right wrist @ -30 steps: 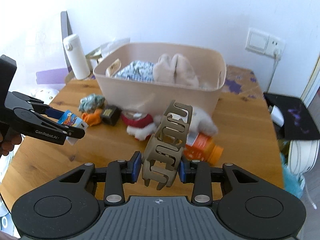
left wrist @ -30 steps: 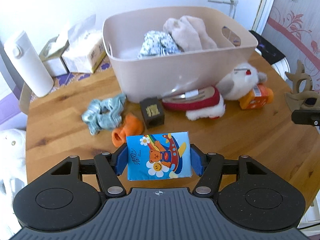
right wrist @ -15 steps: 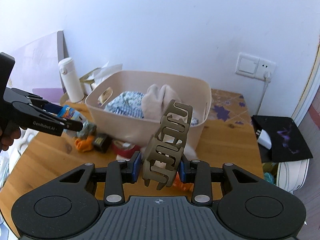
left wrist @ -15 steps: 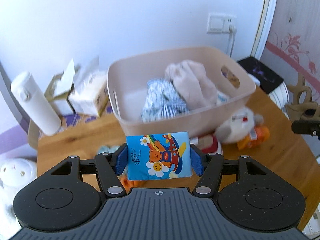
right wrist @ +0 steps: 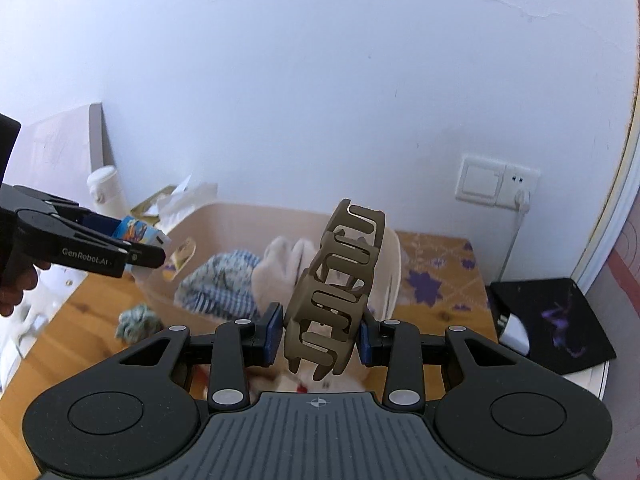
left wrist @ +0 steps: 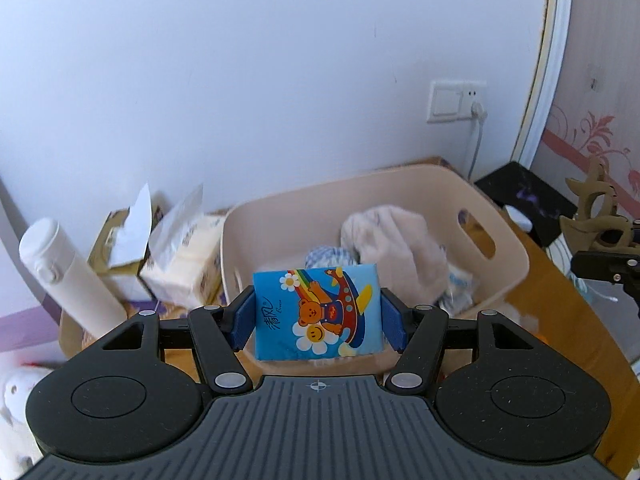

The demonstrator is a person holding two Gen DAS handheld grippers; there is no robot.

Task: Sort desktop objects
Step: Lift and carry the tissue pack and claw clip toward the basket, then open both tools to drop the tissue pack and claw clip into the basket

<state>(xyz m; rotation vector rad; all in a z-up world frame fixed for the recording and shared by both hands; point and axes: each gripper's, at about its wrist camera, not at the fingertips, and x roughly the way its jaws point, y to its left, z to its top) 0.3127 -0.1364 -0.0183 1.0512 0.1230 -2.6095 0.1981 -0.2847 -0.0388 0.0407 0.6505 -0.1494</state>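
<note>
Two fisheye views, one riding on each of my claws, both looking forward along the fingers and angled down toward the desk (right wrist: 60, 344). Left cam sits close behind my left claw (left wrist: 318, 312), facing the back wall with the beige bin (left wrist: 508, 264) just ahead, filling mid-frame. Right cam sits behind my right claw (right wrist: 318, 334), same wall ahead, bin (right wrist: 224, 228) a bit farther off. Shared: the bin, white bottle (left wrist: 68, 272) (right wrist: 106, 192), wall socket (left wrist: 456, 100) (right wrist: 496, 184). Each cam catches the other claw: left one at the right cam's left edge (right wrist: 132, 246), right one at the left cam's right edge (left wrist: 604, 252).
</note>
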